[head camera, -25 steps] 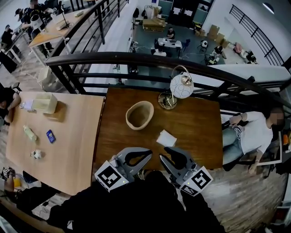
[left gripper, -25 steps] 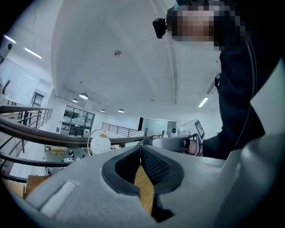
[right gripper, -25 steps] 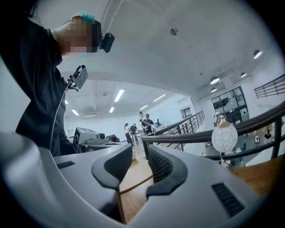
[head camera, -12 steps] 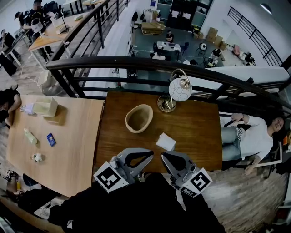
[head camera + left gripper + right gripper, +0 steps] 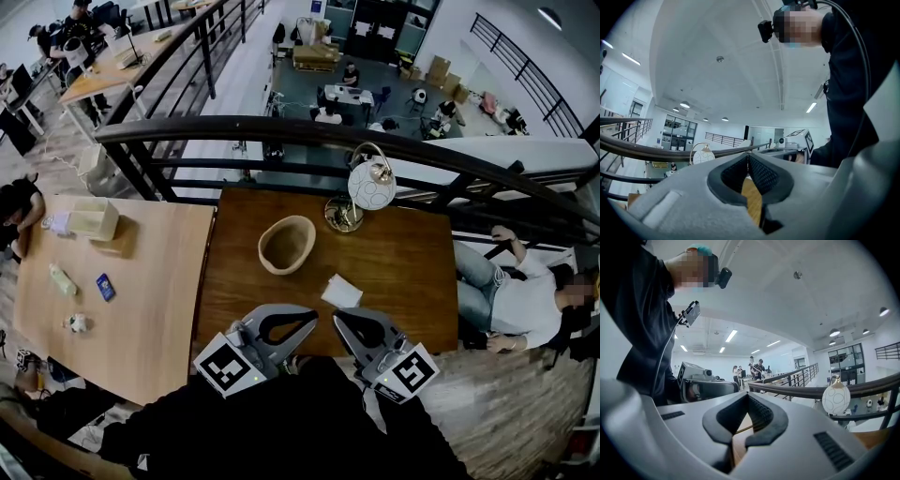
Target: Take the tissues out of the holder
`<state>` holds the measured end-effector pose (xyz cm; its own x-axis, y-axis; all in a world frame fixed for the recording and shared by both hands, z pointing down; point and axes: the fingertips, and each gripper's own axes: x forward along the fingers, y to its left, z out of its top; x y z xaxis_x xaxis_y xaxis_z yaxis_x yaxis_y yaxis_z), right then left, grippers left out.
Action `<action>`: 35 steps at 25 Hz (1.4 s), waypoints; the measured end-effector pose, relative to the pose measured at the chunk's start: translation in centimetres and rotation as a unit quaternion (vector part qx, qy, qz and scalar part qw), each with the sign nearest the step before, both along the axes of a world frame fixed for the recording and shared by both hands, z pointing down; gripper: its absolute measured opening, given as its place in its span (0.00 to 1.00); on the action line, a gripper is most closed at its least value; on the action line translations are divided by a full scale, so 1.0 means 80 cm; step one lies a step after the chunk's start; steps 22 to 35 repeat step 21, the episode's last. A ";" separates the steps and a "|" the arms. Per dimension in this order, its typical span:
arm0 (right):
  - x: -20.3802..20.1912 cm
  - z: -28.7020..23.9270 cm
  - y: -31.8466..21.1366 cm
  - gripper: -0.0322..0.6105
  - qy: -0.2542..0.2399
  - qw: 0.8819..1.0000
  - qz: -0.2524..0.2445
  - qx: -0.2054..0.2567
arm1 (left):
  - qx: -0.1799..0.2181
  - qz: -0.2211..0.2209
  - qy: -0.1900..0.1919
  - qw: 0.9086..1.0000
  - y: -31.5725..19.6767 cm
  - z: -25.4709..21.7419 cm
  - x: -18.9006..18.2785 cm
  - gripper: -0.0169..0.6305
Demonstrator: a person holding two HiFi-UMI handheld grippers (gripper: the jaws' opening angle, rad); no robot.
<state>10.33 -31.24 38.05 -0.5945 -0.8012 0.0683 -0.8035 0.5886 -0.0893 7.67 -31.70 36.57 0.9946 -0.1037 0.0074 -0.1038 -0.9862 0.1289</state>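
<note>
Tissues showed as a single white folded piece, which lay just past the two grippers. Nearest the person, the left gripper and the right gripper were held side by side over the near edge of the dark wooden table. In each gripper's own view the fingers were pressed together at their tips, with nothing between them but a glimpse of table.

Just beyond the right gripper, the tissue lay flat on the bare wood, outside the holder and apart from it. It was likely very light, soft and easily torn, and it would probably slide or crumple rather than resist. A pinch on a raised fold or a free corner, with the fingers brought in low, would suit it better than a press from straight above.

Farther back, near the middle of the table, stood the holder, a pale round bowl-like basket with its open mouth up. Its inside looked bare, with no white visible in it, though the deepest part was hard to see.

Beyond it, at the far edge, a lamp with a round white shade stood against the dark railing.
</note>
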 end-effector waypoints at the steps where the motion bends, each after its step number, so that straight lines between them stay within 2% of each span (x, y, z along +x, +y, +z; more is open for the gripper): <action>1: 0.000 0.001 0.000 0.06 0.000 1.000 0.000 -0.001 | -0.002 -0.001 0.000 1.000 -0.001 0.001 0.000 0.04; 14: 0.002 0.012 0.010 0.06 -0.015 1.000 0.000 -0.001 | -0.003 -0.003 -0.007 1.000 0.005 0.013 0.005 0.04; 35: 0.003 0.020 -0.001 0.06 -0.012 1.000 0.000 -0.003 | 0.008 -0.002 -0.014 1.000 -0.001 0.028 0.010 0.04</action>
